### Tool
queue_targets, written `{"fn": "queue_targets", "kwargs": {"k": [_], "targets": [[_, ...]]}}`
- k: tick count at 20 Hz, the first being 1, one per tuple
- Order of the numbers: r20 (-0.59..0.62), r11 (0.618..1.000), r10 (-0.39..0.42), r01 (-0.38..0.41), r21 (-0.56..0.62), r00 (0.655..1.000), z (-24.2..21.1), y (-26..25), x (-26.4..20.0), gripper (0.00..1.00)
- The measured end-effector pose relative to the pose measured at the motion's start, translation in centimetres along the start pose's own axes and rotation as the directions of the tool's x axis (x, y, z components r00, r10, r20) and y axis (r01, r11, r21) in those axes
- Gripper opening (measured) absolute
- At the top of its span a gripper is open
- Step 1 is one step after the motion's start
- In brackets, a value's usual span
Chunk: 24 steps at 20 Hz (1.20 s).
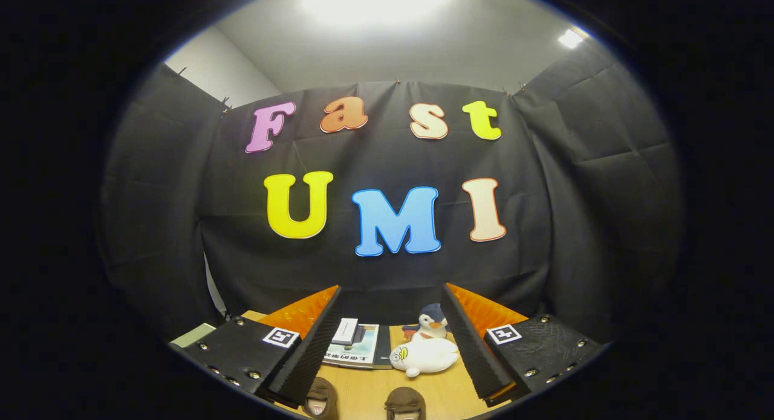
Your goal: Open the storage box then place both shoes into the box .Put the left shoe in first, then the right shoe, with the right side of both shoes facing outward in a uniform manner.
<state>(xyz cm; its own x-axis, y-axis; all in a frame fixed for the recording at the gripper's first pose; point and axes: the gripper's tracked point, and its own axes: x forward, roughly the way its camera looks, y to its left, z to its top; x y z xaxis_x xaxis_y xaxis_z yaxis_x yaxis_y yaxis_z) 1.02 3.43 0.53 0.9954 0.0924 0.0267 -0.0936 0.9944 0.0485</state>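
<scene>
Shoes (363,402) sit side by side on the tabletop (444,393) just below the gripper (390,341) – fingers spread wide, holding nothing, probably poised to start – storage box unseen

Gripper (390,341): held above the worktop, jaws spread wide, nothing between them.
Worktop (369,393): light wood, running to the booth's black cloth wall.
Shoes: two brown shoes, left one (320,399) and right one (405,403), side by side, apart, below the jaws.
White plush toy (424,355): lying on the worktop, beyond the shoes, close to the right finger.
Penguin plush (432,322): upright just behind the white toy.
Booklets (357,347): small flat stack beyond the shoes, near the left finger, a white card on top.
</scene>
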Motion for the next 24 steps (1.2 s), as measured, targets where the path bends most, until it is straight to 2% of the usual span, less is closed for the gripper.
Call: {"fn": "queue_targets", "kwargs": {"k": [8,12,16,21,24], "targets": [[-0.034,0.998,0.06,-0.059,0.037,0.998,-1.7,-0.2,2.5,0.97],[-0.099,0.994,0.093,-0.086,0.074,0.991,-4.9,0.5,3.4,0.97],[-0.178,0.98,0.166,-0.144,0.135,0.97,-8.3,2.8,4.2,0.97],[-0.272,0.941,0.304,-0.243,0.237,0.913,-12.7,7.4,4.6,0.97],[-0.344,0.884,0.435,-0.322,0.338,0.832,-15.8,11.4,3.8,0.97]]}}
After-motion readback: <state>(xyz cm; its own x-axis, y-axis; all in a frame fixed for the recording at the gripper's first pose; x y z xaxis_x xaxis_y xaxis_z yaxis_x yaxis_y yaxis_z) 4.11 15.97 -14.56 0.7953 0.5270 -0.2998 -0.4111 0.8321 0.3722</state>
